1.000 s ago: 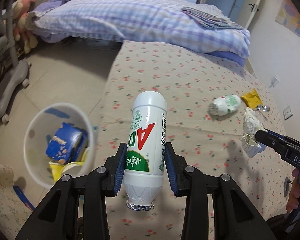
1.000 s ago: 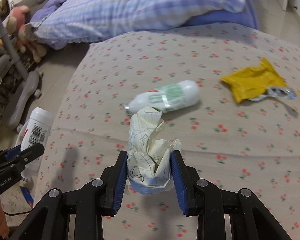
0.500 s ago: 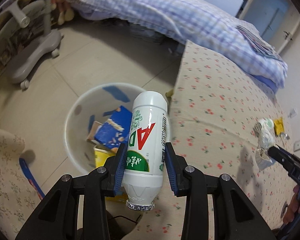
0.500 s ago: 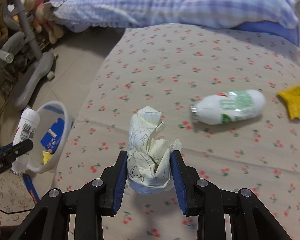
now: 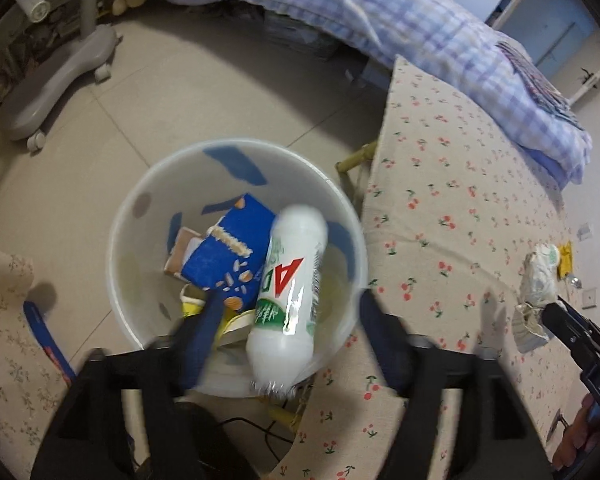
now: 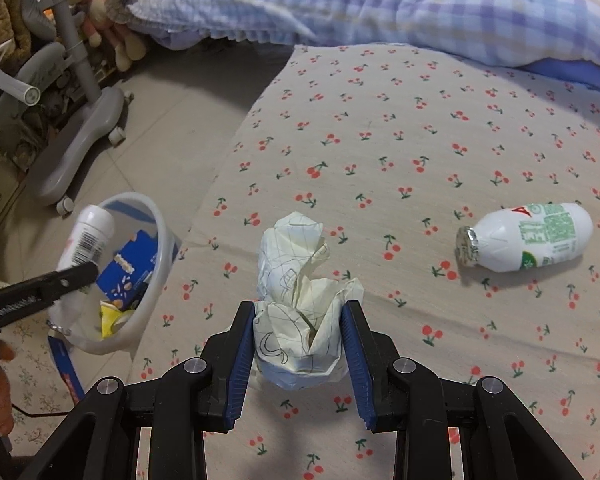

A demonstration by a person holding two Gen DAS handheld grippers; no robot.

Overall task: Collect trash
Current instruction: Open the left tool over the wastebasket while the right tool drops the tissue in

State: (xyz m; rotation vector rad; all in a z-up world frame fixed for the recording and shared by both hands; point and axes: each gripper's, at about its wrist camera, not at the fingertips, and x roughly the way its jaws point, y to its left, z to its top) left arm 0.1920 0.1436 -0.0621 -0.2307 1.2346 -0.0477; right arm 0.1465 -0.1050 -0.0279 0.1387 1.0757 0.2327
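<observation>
White drink bottle [image 5: 288, 300] over the white bin [image 5: 140, 248], between the left tool's [image 5: 292, 344] blurred fingers; jaws opening, pads clear of it. Right tool [image 6: 296, 356] pinches crumpled paper [image 6: 300, 292] above the cherry-print bed [image 6: 400, 132]. Second bottle [image 6: 528, 242] lies on the bed, well right of the paper.

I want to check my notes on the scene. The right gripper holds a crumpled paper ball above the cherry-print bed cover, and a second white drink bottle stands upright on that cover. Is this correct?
Not quite. The second white drink bottle lies on its side on the cherry-print bed cover, foil cap toward the left; the right wrist view shows it. The rest holds: the right gripper holds the crumpled paper ball above that cover.
</observation>
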